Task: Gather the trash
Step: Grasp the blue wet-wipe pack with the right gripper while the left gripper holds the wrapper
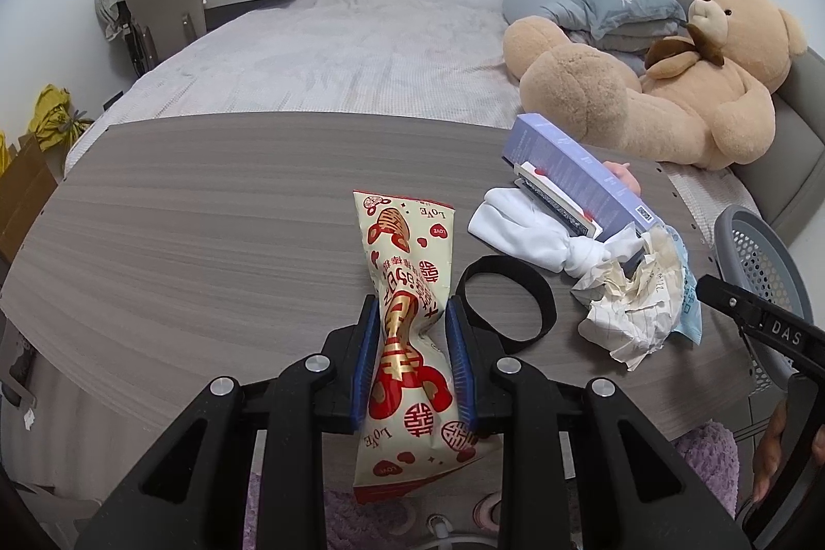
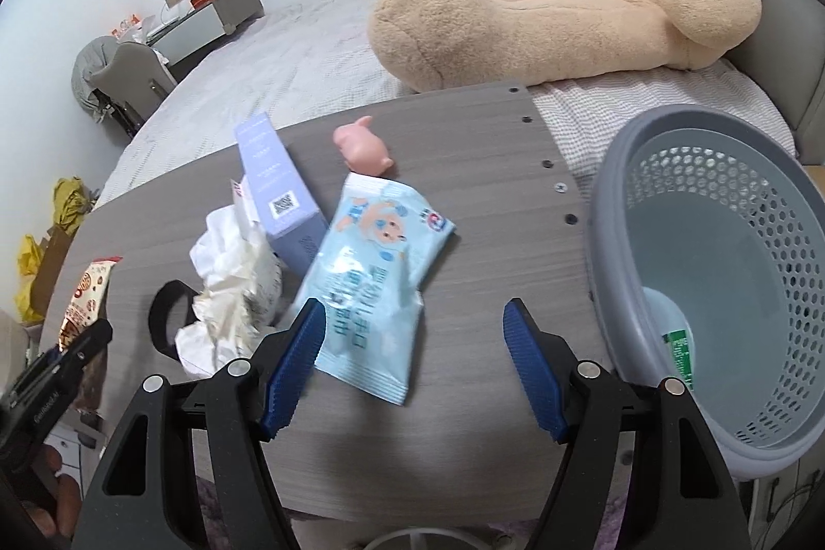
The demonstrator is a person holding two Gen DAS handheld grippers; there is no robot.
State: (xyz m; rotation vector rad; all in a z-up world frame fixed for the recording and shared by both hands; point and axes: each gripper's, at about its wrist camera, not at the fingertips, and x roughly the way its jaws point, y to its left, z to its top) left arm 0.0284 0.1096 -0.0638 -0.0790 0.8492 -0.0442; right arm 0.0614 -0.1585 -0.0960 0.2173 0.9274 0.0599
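The left gripper (image 1: pixel 410 359) is clamped on a red-and-cream snack bag (image 1: pixel 407 323), pinching its middle above the grey wooden table (image 1: pixel 206 240). The right gripper (image 2: pixel 412 364) hangs with jaws wide apart over a light-blue wrapper (image 2: pixel 371 282) lying beside crumpled paper (image 2: pixel 232 292), near the grey mesh basket (image 2: pixel 722 240).

The left hand-held gripper (image 1: pixel 412 364) pinches a red-and-cream snack bag (image 1: pixel 407 328) at its middle, above the grey counter (image 1: pixel 206 240). At three o'clock lie a black strap loop (image 1: pixel 508 302), crumpled paper (image 1: pixel 629 307), a white cloth (image 1: pixel 521 230) and a lilac box (image 1: pixel 572 168).
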